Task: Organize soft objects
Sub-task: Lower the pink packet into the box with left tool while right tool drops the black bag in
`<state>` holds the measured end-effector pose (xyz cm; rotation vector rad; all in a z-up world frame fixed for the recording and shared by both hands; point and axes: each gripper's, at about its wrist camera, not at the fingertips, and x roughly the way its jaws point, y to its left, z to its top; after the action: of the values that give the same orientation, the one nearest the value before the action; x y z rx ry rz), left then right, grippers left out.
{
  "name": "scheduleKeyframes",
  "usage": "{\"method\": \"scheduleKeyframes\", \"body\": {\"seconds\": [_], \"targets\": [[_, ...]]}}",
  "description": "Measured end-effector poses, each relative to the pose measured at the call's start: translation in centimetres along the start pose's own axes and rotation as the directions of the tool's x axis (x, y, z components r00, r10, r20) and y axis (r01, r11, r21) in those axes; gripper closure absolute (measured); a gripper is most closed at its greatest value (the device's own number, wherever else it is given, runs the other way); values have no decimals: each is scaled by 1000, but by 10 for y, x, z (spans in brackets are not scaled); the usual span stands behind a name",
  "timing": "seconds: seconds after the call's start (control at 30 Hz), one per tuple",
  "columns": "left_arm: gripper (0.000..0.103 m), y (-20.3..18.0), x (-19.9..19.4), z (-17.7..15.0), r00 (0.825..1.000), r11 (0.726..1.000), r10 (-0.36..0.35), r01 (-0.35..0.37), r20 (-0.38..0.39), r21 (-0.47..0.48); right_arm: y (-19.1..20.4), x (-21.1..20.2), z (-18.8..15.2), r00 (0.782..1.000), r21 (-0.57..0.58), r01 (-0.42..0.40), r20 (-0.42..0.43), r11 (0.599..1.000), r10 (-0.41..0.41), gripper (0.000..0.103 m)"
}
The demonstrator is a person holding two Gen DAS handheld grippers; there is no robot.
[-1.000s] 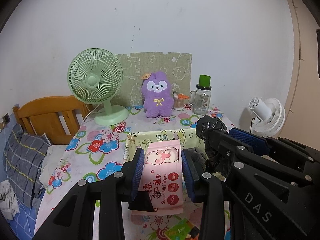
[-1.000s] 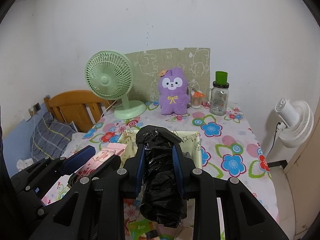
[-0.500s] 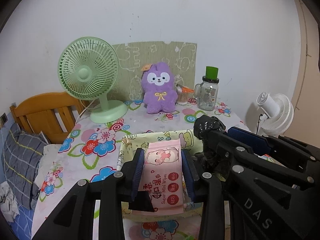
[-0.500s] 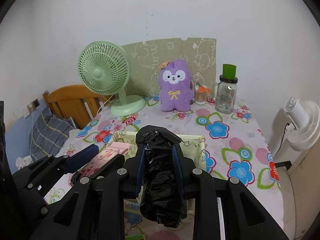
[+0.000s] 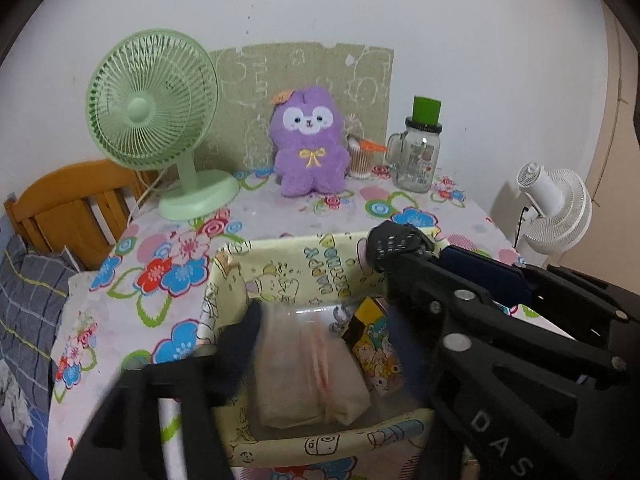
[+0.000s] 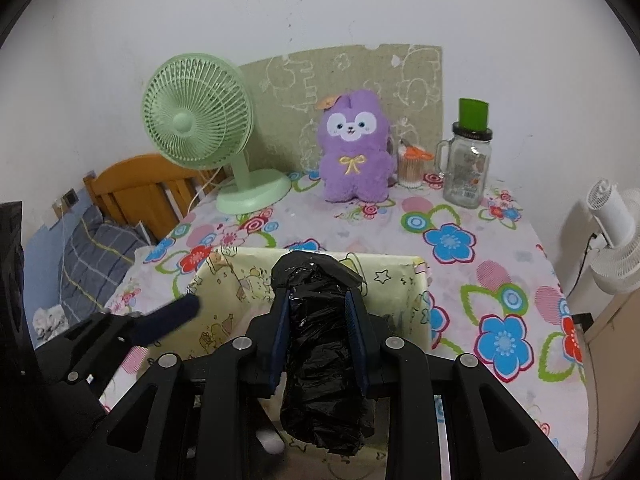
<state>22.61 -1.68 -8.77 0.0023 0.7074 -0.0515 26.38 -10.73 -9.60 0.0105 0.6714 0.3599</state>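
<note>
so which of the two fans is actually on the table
The green fan, standing on the floral tablecloth left of the purple plush; the white fan stands beyond the table's right edge.

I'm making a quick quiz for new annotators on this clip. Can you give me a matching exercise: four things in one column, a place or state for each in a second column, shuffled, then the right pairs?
Things:
1. black plastic bag roll
2. wipes pack
3. purple plush toy
4. green desk fan

Places or states:
A. lying inside the yellow fabric bin
B. standing at the table's back left corner
C. clamped in the right gripper
D. sitting against the wall beside a glass jar

Pairs: 1-C, 2-A, 3-D, 4-B
</note>
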Motion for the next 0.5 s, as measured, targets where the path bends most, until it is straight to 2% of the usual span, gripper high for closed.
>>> {"method": "scheduleKeyframes", "body": {"seconds": [0.13, 0.17, 0.23, 0.27, 0.3, 0.5], "targets": [[27, 2, 4, -4, 1000, 1000, 0, 0, -15, 2, 2, 9, -2, 1000, -11, -3, -12, 1000, 3, 66], [26, 3, 4, -4, 1000, 1000, 0, 0, -18, 1, 2, 11, -2, 1000, -15, -3, -17, 1000, 3, 61], [21, 4, 4, -5, 1000, 1000, -11, 11, -22, -1, 4, 14, -3, 1000, -22, -17, -23, 1000, 17, 48], [21, 4, 4, -5, 1000, 1000, -19, 19, -22, -1, 5, 15, -3, 999, -22, -23, -23, 999, 22, 35], [20, 5, 3, -6, 1000, 1000, -13, 13, -20, -1, 6, 15, -3, 1000, -26, -22, -19, 999, 22, 26], [15, 8, -1, -8, 1000, 1000, -4, 3, -23, -18, 12, 9, -3, 1000, -42, 11, -14, 999, -11, 17]]}}
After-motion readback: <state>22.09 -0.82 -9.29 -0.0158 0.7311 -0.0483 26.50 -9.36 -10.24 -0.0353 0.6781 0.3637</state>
